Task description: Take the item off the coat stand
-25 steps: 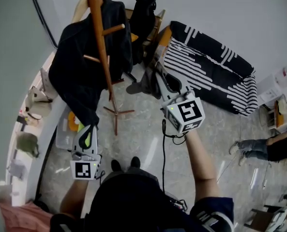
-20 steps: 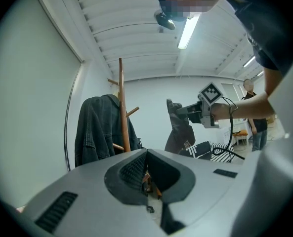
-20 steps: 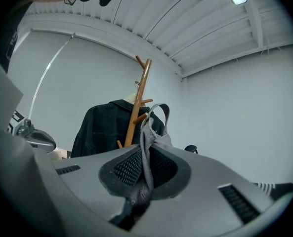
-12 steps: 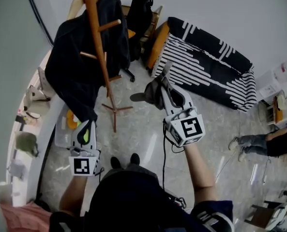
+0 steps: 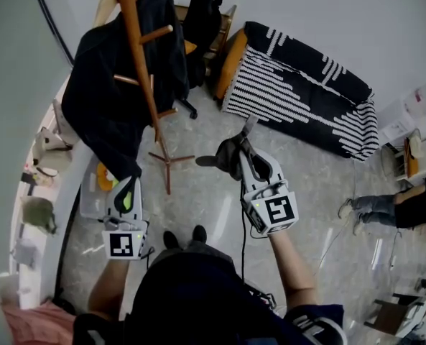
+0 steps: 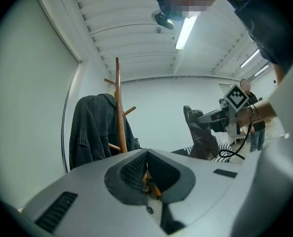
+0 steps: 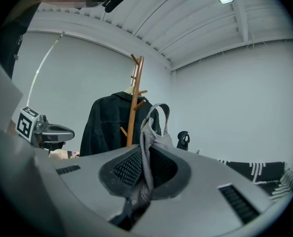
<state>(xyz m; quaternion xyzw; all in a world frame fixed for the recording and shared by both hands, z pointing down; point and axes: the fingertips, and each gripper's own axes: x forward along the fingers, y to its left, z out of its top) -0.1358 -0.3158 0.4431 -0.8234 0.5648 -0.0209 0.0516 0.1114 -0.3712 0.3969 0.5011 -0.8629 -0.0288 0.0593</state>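
Note:
A wooden coat stand rises at the upper left, with a black jacket still draped over its pegs. My right gripper is shut on a grey cap-like cloth item, held in the air well to the right of the stand. In the right gripper view a grey strap of the item runs between the pads, with the stand behind it. My left gripper hovers low beside the jacket's hem, jaws together and holding nothing. The left gripper view shows the stand and jacket ahead.
A black-and-white striped sofa lies along the far wall. A black office chair stands behind the coat stand. A clear bin sits by the left wall ledge. A person's legs show at the right edge.
My right gripper has carried the grey item away from the coat stand, lower and nearer to me. The left gripper has stayed where it was.

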